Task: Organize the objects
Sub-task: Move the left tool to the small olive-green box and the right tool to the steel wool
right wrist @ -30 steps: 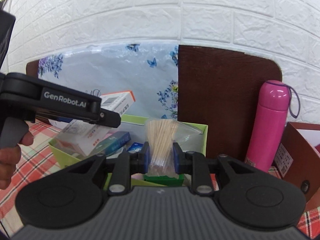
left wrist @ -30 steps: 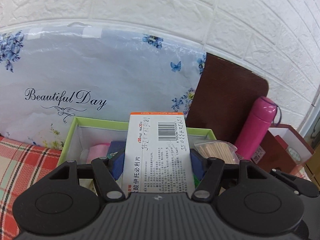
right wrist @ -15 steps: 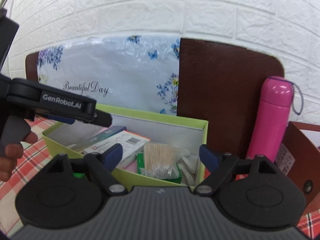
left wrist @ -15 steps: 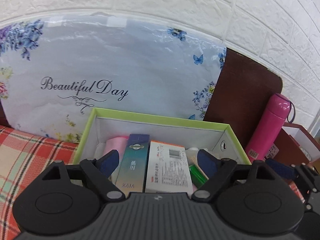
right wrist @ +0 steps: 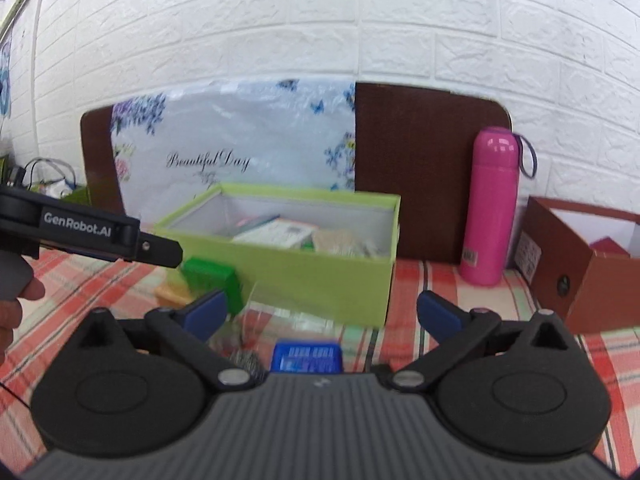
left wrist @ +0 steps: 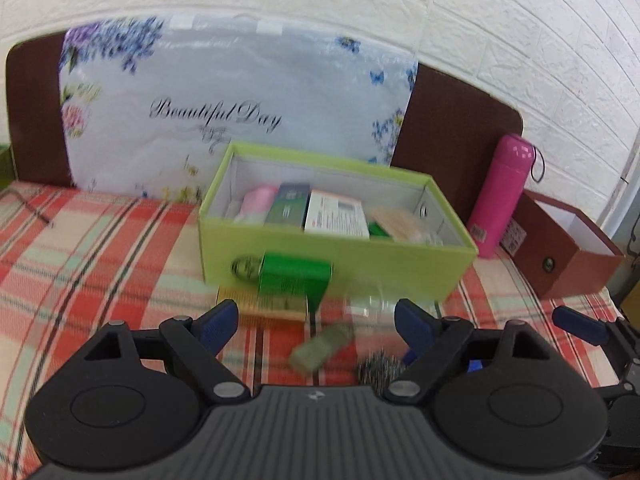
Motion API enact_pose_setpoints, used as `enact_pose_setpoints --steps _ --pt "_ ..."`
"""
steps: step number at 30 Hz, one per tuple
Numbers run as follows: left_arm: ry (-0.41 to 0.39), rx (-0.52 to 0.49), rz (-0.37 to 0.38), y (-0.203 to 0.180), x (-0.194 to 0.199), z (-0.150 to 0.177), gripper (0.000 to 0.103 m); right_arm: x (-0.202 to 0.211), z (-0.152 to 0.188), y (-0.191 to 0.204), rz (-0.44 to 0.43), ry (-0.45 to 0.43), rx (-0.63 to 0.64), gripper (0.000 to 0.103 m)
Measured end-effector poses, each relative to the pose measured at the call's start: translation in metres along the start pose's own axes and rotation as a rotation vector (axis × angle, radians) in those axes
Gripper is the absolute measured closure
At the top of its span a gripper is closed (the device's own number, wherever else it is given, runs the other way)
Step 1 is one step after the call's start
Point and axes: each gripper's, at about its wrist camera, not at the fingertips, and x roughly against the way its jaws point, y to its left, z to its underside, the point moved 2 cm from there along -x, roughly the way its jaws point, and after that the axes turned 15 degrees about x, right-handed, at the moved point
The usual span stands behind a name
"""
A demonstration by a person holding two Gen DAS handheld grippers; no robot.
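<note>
**Ana:** Both tongs first: the left gripper (left wrist: pixel 316 322) stands wide with nothing between its blue pads, and the right gripper (right wrist: pixel 322 312) is wide too, its jaws having just been opening, also bare.

**Ben:** And the room, biggest things down?

**Ana:** White brick wall (right wrist: pixel 320 32) behind everything. Below it a bed under a red plaid cloth (left wrist: pixel 100 248), with a dark brown headboard (right wrist: pixel 428 168) upright at the back edge. A floral plastic package (left wrist: pixel 240 92) reading "Beautiful Day" leans on that headboard.

**Ben:** Where's the stuff being sorted?

**Ana:** In the green box (left wrist: pixel 360 264), open, sitting on the cloth near the back edge just in front of the package. Inside lie a pink item, a dark carton, a white medicine box (left wrist: pixel 338 220) and a bag of toothpicks (left wrist: pixel 394 220), side by side.

**Ben:** Around it?

**Ana:** A brown box (right wrist: pixel 592 272) at the right edge; a pink flask (right wrist: pixel 494 204) upright between the two boxes. Against the green box's front wall, a small green carton (left wrist: pixel 294 276); nearer, a clear bag, a blue packet (right wrist: pixel 307 358), and a blurred olive piece.

**Ben:** Anyone visible?

**Ana:** A hand (right wrist: pixel 12 304) at the right view's left border, on the left gripper's handle.
</note>
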Motion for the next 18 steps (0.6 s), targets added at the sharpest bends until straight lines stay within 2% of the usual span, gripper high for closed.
enact_pose_setpoints --steps 8,14,16,18 --pt "0.079 0.012 -0.044 0.025 -0.004 0.039 0.015 0.023 0.054 0.032 -0.044 0.093 -0.061 0.001" --pt "0.097 0.018 -0.025 0.029 -0.021 0.033 0.017 0.030 0.066 0.040 -0.063 0.118 -0.095 0.007" --pt "0.096 0.008 -0.013 0.026 -0.030 0.028 0.020 0.032 0.065 0.040 -0.066 0.116 -0.093 0.012" --pt "0.100 -0.013 -0.005 0.022 -0.042 0.023 0.031 0.031 0.063 0.042 -0.074 0.120 -0.084 0.019"
